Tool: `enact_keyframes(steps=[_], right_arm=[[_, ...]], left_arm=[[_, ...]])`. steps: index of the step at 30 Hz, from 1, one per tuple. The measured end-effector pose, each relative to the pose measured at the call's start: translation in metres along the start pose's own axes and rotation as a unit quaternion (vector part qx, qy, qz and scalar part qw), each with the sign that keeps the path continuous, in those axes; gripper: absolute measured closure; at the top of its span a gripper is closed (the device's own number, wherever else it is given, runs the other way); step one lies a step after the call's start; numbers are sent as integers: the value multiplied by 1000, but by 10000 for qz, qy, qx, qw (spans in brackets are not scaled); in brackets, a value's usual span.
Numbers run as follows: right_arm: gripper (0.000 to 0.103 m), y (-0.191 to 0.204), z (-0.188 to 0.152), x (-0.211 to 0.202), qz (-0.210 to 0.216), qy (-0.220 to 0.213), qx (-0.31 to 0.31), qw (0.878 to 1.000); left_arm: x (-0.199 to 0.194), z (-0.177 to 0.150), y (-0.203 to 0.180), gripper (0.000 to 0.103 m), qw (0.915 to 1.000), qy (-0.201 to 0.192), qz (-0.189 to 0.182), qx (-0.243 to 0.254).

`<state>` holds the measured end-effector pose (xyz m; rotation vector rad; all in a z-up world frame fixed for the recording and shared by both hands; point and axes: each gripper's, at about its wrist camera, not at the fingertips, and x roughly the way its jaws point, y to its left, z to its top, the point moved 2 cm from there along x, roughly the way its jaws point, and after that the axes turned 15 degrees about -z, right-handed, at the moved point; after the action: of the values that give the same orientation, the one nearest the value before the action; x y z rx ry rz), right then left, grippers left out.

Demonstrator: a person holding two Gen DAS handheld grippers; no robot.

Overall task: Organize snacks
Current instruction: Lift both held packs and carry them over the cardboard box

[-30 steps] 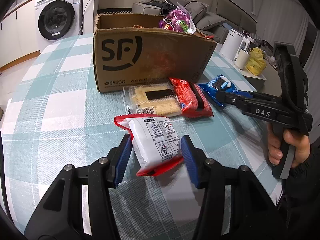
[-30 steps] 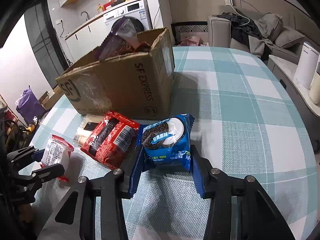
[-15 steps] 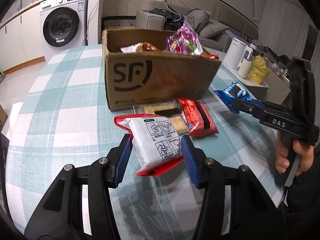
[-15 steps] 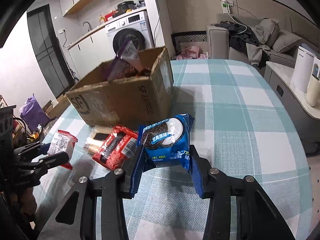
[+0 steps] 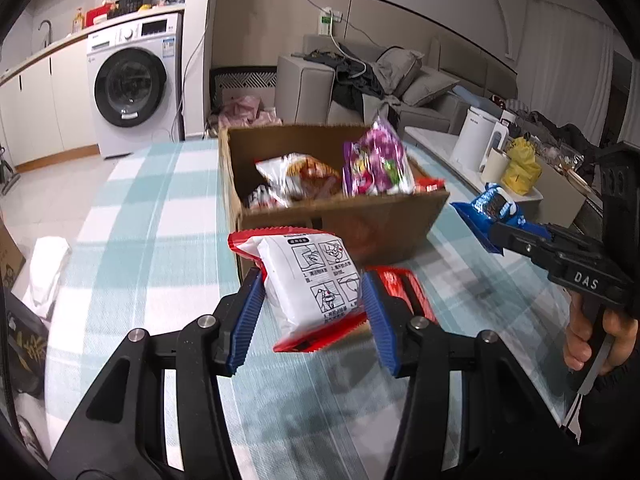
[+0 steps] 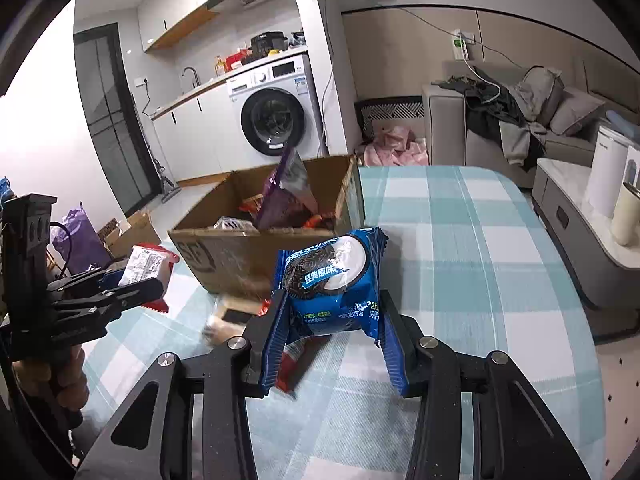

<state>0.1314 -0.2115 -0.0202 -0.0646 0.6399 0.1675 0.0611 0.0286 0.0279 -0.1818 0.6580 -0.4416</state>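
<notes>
Left gripper (image 5: 314, 308) clamps white-red snack pack (image 5: 310, 280); right gripper (image 6: 334, 340) clamps blue cookie pack (image 6: 334, 280). Cardboard box (image 5: 384, 220) at 12 o'clock of both.

Both packets — white-and-red packet (image 5: 310, 284) and blue cookie packet (image 6: 334, 284) — now off the table, higher beside the box (image 5: 384, 224).

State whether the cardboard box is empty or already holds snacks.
It holds snacks: the open-topped cardboard box shows a purple packet and an orange-white one inside.
</notes>
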Motion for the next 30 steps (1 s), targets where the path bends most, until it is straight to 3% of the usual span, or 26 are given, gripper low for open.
enact_keyframes(steps=[11,30], right_arm=[[60,15,27,-6,48,-237,-78,9997],[60,27,59,30,-2,-193,6,9998]], left_arm=[[4,32,0,55,9997,-179,-5,155],[37,75,19,55,9994,-280,79,185]])
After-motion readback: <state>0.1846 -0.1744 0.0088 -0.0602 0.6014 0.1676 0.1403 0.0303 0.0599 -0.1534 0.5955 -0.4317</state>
